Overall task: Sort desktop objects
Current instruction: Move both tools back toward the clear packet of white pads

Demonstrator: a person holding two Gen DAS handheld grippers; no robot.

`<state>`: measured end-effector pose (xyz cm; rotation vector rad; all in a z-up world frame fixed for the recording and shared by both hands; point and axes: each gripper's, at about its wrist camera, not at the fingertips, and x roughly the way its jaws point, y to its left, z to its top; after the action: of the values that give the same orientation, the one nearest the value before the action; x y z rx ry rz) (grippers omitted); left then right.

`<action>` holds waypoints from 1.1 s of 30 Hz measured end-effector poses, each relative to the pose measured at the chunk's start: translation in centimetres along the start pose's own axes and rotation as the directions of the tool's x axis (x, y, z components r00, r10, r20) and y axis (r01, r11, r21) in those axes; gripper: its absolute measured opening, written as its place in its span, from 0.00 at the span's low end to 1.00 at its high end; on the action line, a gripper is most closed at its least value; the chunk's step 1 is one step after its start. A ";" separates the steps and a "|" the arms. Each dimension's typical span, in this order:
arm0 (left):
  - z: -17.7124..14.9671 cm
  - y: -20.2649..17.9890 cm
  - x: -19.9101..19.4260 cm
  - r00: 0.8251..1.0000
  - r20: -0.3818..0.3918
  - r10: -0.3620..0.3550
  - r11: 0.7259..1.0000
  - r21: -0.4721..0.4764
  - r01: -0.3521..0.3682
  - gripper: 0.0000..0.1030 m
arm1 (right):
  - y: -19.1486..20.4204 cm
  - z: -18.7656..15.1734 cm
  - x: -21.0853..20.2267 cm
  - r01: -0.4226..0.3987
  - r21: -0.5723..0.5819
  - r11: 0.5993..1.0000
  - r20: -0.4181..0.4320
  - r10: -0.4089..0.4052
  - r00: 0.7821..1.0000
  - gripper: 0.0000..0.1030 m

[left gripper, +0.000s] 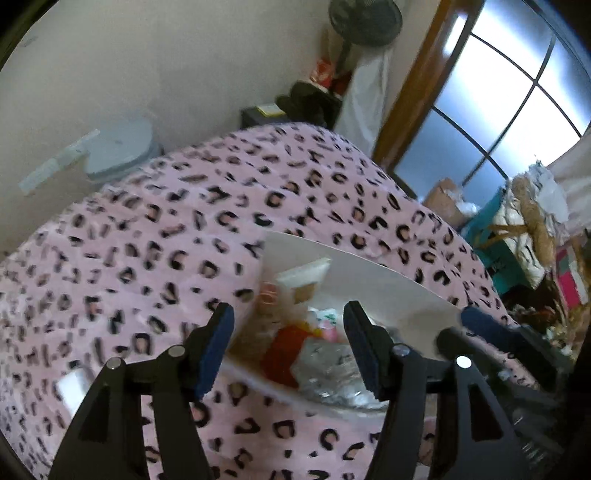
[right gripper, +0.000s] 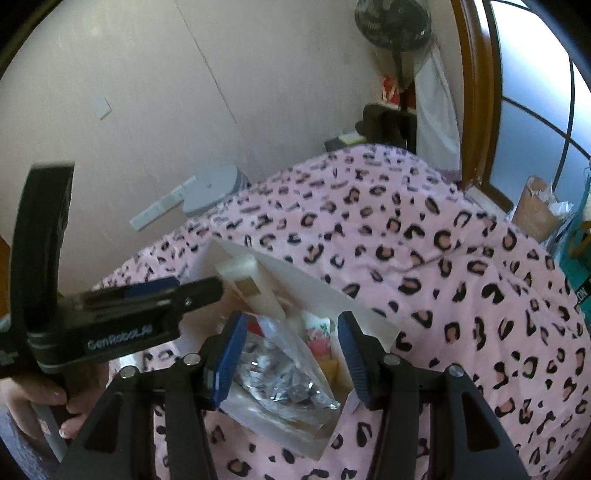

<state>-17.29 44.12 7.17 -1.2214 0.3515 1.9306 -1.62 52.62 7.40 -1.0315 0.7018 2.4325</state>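
Both hand-held grippers hover over a white open box (right gripper: 295, 280) of small items that sits on a pink leopard-print blanket (right gripper: 461, 258). Seen from the right wrist, the right hand-held gripper (right gripper: 290, 354) has its blue-padded jaws spread wide, holding nothing, with a clear plastic bag of silvery pieces (right gripper: 280, 384) lying below the gap and spilling over the box's near edge. To its left, the left hand-held gripper (right gripper: 173, 288) comes in from the side with its fingers close together; blur makes it hard to say there whether they grip anything. From the left wrist, the left hand-held gripper (left gripper: 288, 343) shows its jaws clearly apart and empty above the box (left gripper: 369, 273), where a red item (left gripper: 284, 350), the bag (left gripper: 332, 373) and a pale block (left gripper: 306, 275) are smeared by motion. The right hand-held gripper (left gripper: 480, 325) shows at the right, near the box's far wall. Open blanket (left gripper: 147, 240) lies all around the box, widest to the right in the right wrist view; the blanket's far edge meets a wall, with a standing fan (right gripper: 393, 26) and a window frame (right gripper: 476, 92) beyond.
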 end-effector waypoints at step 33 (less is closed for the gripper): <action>-28.9 16.5 -13.5 0.919 -0.090 0.383 0.805 -0.456 -0.380 0.67 | 14.9 -15.7 0.7 -0.271 -0.211 0.939 -0.263 0.212 0.941 0.51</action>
<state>-8.77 9.65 1.44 -1.5402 0.1317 2.4681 -1.54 31.73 1.72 -1.4281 0.6488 2.6875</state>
